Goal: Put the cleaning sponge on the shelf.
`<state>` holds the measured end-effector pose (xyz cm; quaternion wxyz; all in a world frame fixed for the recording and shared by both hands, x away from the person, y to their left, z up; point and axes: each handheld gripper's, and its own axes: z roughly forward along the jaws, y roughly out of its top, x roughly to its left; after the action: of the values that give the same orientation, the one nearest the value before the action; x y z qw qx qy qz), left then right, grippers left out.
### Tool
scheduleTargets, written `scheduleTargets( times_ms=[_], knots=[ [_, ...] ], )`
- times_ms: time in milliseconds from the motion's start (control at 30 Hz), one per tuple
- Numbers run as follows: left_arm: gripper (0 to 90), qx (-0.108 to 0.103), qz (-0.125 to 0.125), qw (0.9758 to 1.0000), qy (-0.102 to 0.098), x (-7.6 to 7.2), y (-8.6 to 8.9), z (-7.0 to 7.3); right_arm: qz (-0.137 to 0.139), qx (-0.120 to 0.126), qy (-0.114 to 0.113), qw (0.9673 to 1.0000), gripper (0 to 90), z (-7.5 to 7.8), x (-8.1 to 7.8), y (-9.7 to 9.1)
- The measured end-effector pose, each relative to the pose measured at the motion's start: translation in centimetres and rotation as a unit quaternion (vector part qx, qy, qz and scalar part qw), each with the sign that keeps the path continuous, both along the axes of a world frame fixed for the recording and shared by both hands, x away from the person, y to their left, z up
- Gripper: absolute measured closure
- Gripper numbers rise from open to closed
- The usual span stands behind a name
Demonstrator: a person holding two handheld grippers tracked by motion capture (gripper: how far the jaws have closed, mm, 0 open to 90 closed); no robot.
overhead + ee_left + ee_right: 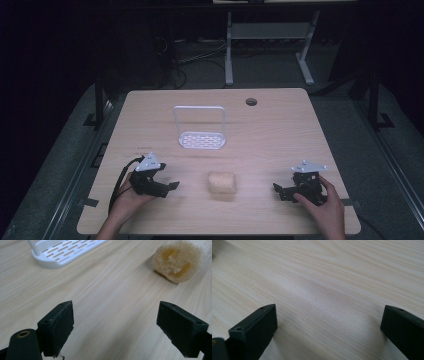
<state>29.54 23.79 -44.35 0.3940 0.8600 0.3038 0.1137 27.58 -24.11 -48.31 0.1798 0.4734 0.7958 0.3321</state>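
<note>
Left claw: left gripper rests low on the table with its jaws spread wide apart and nothing between them.
Right claw: right gripper is also spread wide, holding nothing, low over bare wood.
Sponge, where: loofah sponge lies on the table between the two claws, near the left claw's tips and a bit farther from the right one. In the left gripper view the loofah sponge sits ahead of the jaws and off to their right, not touching them.
Sponge, feel: it looks light, soft and squishy, with a rough, holey skin, so it should not slip. It will likely squash when pinched and spring back.
Sponge, where to hold: pinch it across the middle of its short, round body, one jaw on each side. A gentle squeeze should do.
Rack: white rack with slots in its base and a tall loop handle stands beyond the sponge, ahead of both claws, well apart from them.
Table: wooden table is flat and smooth, so the sponge may slide if a jaw pushes it.
</note>
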Motion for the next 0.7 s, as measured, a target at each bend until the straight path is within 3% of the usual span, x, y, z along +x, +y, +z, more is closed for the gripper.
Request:
scheduleTargets(
  times_ms=[33, 700],
  knots=[
    [13.8, -0.007, -0.001, 1.0, 0.002, 0.0, -0.2, 0.0, 0.0, 0.0, 0.0, 1.0, 0.7, 0.0, 0.0, 0.0],
    [13.9, -0.003, -0.04, 0.9992, -0.008, 1.0, -3.2, 1.0, 0.0, 0.0, 0.0, 1.0, 0.7, 0.0, 0.0, 0.0]
  ],
)
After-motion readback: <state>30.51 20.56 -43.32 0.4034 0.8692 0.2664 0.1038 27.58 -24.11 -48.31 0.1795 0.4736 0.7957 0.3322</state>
